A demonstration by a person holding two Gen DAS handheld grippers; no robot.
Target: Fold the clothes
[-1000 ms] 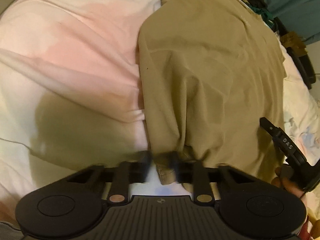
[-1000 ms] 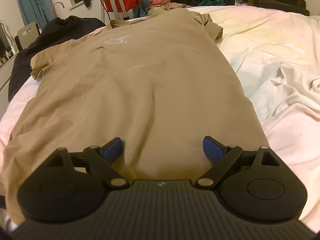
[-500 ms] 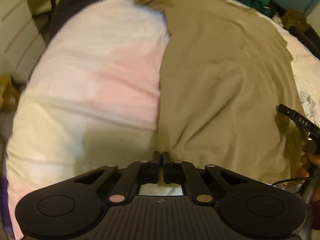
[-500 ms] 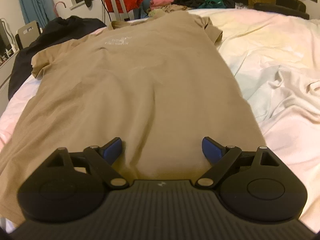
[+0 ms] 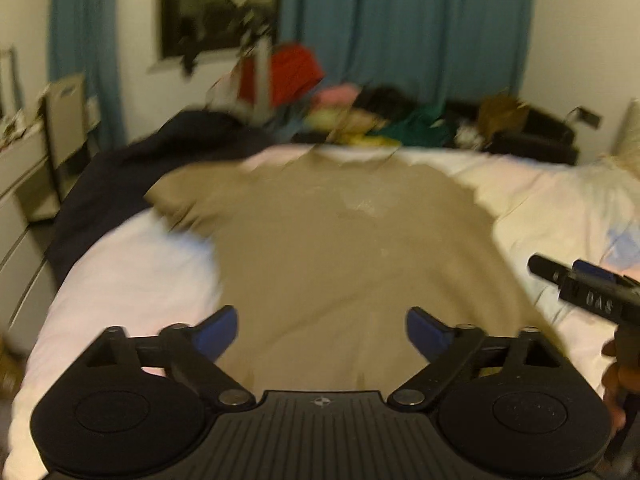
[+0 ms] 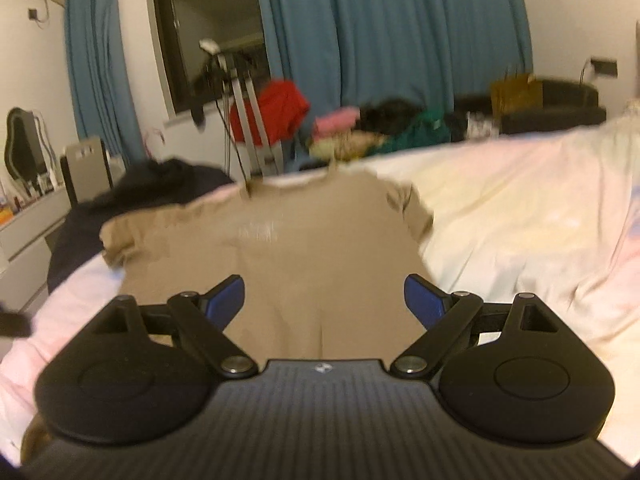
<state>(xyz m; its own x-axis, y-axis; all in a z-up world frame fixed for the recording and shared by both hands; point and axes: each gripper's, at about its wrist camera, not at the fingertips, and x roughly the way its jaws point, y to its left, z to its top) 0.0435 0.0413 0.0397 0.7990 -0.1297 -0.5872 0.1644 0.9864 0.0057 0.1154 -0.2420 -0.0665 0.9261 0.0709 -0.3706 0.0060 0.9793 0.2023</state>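
A tan t-shirt lies spread flat on the white bed, collar at the far end, hem near me. It also shows in the right wrist view. My left gripper is open and empty above the shirt's hem. My right gripper is open and empty over the lower part of the shirt. The right gripper's finger shows at the right edge of the left wrist view. Both views are blurred.
A dark garment lies at the bed's far left corner. A pile of colourful clothes and a red garment on a stand sit beyond the bed. Blue curtains and a window are behind. A white dresser stands left.
My left gripper has let go of the shirt's hem corner and opened wide. Both grippers have lifted and tilted up, so the room beyond the bed now shows.
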